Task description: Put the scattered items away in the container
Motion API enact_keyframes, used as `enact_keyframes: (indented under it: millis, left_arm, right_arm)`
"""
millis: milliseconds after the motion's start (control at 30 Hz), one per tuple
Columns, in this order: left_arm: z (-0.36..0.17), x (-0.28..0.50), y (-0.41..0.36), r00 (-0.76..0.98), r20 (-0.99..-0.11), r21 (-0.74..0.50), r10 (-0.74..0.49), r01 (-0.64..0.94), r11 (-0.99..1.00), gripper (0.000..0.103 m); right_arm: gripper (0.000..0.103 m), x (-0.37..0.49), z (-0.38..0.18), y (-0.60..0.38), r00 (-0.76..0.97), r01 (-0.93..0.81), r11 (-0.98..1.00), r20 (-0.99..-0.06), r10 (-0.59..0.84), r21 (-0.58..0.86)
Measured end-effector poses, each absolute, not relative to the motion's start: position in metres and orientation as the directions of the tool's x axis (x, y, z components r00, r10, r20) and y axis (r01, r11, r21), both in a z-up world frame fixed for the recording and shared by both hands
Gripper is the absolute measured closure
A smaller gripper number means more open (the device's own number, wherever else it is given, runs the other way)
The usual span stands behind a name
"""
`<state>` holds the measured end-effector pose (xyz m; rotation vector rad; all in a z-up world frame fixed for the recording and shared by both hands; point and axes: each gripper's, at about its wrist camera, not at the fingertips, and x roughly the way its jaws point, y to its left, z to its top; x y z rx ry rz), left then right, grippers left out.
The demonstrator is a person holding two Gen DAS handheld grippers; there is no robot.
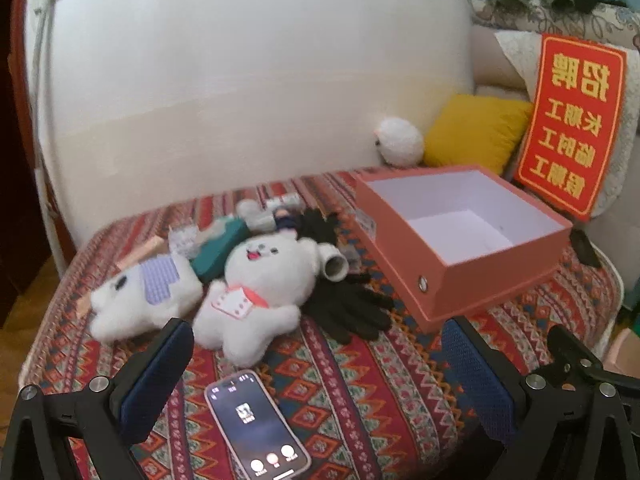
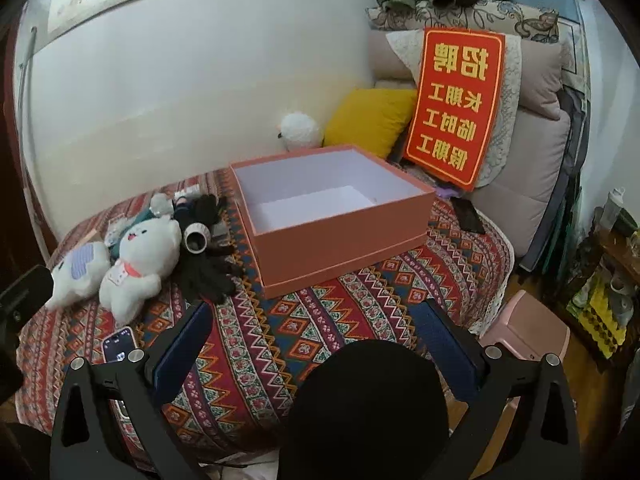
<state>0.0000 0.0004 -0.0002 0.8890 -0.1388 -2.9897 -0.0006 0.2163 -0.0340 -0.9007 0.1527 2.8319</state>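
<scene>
An open salmon-pink box (image 1: pixel 496 276) (image 2: pixel 344 248) with a white, empty inside sits on the patterned cloth. Left of it lies a heap: a white plush bear (image 1: pixel 264 276) (image 2: pixel 140 260), a second white plush with a lilac patch (image 1: pixel 148 296) (image 2: pixel 76 272), black gloves (image 1: pixel 352 304) (image 2: pixel 208 272), a small grey tube (image 1: pixel 334 266) (image 2: pixel 197 239), a teal item (image 1: pixel 220 246) and small packets. My left gripper (image 1: pixel 320 368) stands open near the bear, holding nothing. My right gripper (image 2: pixel 316 344) stands open in front of the box, holding nothing.
A lit phone (image 1: pixel 256 428) (image 2: pixel 118 346) lies on the cloth by the left fingers. Behind the box stand a red sign (image 2: pixel 456 104), a yellow cushion (image 2: pixel 368 120) and a white fluffy ball (image 2: pixel 300 130). A black rounded shape (image 2: pixel 368 408) fills the lower right wrist view. A pink stool (image 2: pixel 528 332) sits beside the bed.
</scene>
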Motion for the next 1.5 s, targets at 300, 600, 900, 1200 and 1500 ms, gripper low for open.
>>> enact_keyframes:
  millis: [300,600,900,1200,1500]
  left_arm:
    - [0.006,-0.012,-0.003,-0.849,-0.526,0.01,0.058,-0.074,-0.997,0.001]
    - [0.022,-0.008,-0.005,-0.878,-0.479,0.02,0.015,-0.029,-0.999,0.001]
    - [0.033,-0.011,-0.007,-0.893,-0.45,0.036,-0.009,-0.008,-0.999,0.001]
    - [0.027,-0.015,-0.011,-0.887,-0.462,0.027,-0.017,0.005,-1.0,0.001]
    - [0.019,-0.017,-0.014,-0.871,-0.491,-0.002,0.007,-0.007,-1.0,0.001]
  right_arm:
    - [0.0,-0.002,-0.024,0.209,-0.816,-0.186,-0.98,-0.567,0.114,0.072]
    - [0.0,0.002,-0.005,0.206,-0.841,-0.149,-0.985,-0.534,0.084,0.081]
    - [0.0,-0.003,0.003,0.198,-0.848,-0.124,-0.99,-0.525,0.068,0.072]
    - [0.0,-0.007,0.001,0.199,-0.843,-0.123,-0.99,-0.533,0.067,0.07]
    - [0.0,-0.008,-0.005,0.197,-0.837,-0.101,-0.992,-0.545,0.042,0.077]
